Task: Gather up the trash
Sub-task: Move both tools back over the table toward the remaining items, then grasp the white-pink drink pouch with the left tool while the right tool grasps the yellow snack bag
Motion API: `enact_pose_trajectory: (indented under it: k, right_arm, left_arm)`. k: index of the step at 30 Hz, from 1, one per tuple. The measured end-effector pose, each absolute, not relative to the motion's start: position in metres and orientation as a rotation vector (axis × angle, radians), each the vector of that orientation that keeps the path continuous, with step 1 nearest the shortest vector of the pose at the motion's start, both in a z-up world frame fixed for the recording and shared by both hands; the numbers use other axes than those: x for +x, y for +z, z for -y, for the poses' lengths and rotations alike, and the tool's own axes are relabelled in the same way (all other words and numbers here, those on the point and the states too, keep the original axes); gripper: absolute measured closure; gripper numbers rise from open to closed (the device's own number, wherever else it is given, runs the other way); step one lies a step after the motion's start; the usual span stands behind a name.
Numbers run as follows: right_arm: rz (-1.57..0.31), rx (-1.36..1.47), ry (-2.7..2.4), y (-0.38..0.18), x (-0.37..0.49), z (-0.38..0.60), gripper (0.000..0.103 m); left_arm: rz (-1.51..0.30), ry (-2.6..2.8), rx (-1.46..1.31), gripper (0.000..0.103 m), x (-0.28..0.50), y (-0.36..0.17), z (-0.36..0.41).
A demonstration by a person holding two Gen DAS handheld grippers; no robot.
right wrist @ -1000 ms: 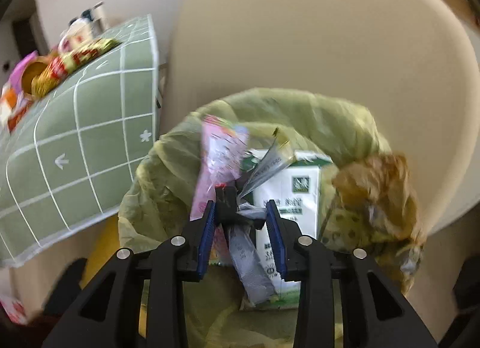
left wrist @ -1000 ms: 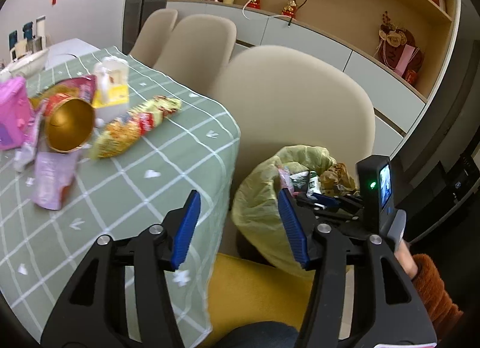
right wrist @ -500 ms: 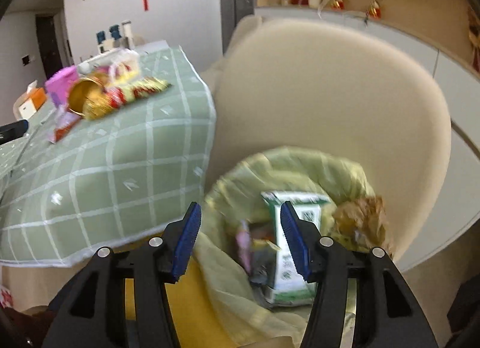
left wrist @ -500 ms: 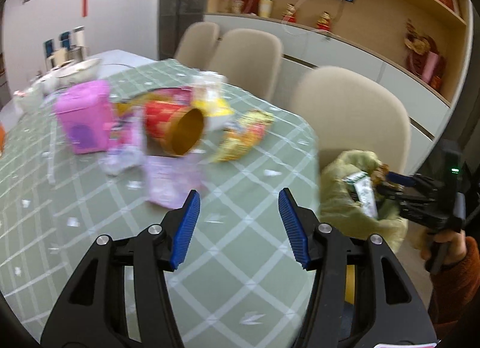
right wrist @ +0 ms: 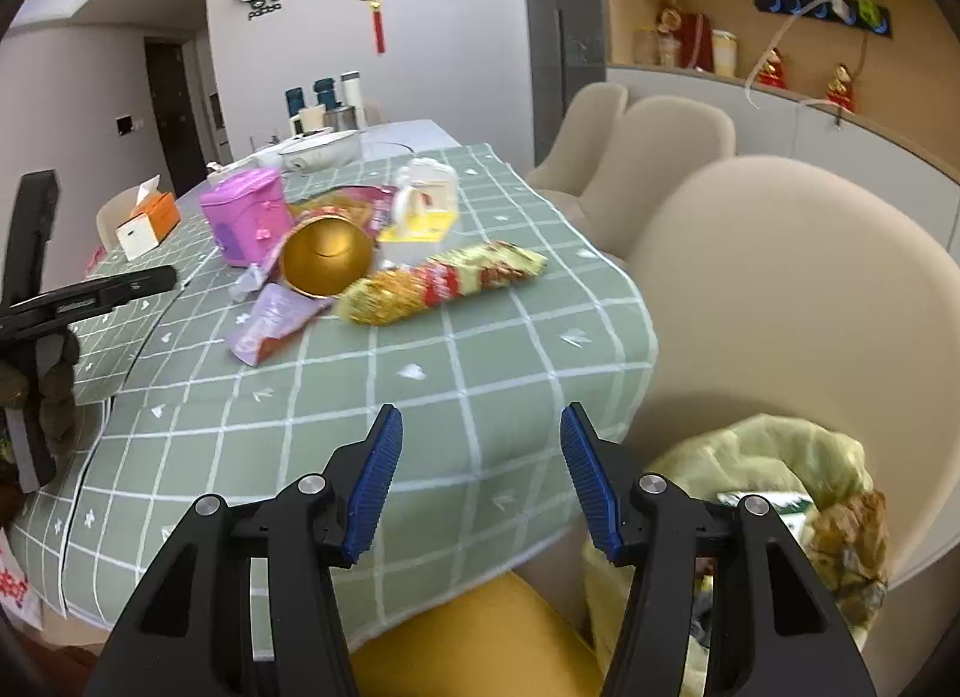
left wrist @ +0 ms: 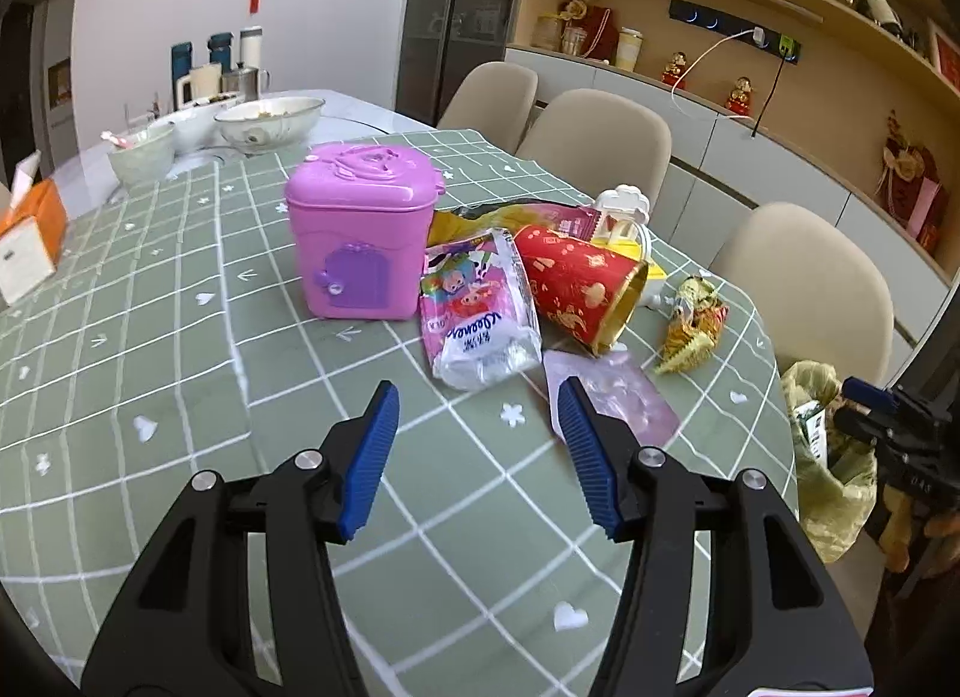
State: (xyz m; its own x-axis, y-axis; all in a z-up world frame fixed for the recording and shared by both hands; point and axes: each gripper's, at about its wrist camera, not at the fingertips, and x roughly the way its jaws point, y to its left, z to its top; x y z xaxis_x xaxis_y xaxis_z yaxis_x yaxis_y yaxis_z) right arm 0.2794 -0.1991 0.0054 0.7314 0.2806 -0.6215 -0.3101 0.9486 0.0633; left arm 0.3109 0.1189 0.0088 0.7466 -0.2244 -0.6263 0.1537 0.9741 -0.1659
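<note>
Left gripper (left wrist: 477, 460) and right gripper (right wrist: 477, 481) both gape wide, holding and touching nothing

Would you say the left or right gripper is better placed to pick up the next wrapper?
Left. The left gripper is open over the table, right at the purple wrapper; the right gripper hangs off the table edge beside the trash bag.

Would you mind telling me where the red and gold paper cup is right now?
In the left wrist view, the red and gold paper cup lies on its side right of centre, between the clear pink-printed snack wrapper and the crumpled gold wrapper.
</note>
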Motion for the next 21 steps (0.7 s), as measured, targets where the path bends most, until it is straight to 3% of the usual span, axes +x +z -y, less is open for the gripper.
enact_pose_trajectory:
  k: [16,17,18,21]
  right_arm:
    - [-0.696,-0.149,0.331,-0.003,0.277,0.164,0.051]
    - [-0.697,-0.153,0.33,-0.003,0.277,0.164,0.051]
    - [-0.697,-0.155,0.329,-0.003,0.277,0.163,0.051]
    - [-0.693,-0.149,0.331,-0.002,0.279,0.161,0.051]
  left_arm:
    - [-0.895,-0.135,-0.113,0.045,0.418,-0.027,-0.098]
    - [-0.892,-0.137,-0.12,0.052,0.418,-0.027,-0.099]
    - [-0.893,-0.148,-0.118,0.069,0.417,-0.028,-0.1]
    - [-0.887,-0.149,-0.09,0.083,0.407,-0.027,-0.101]
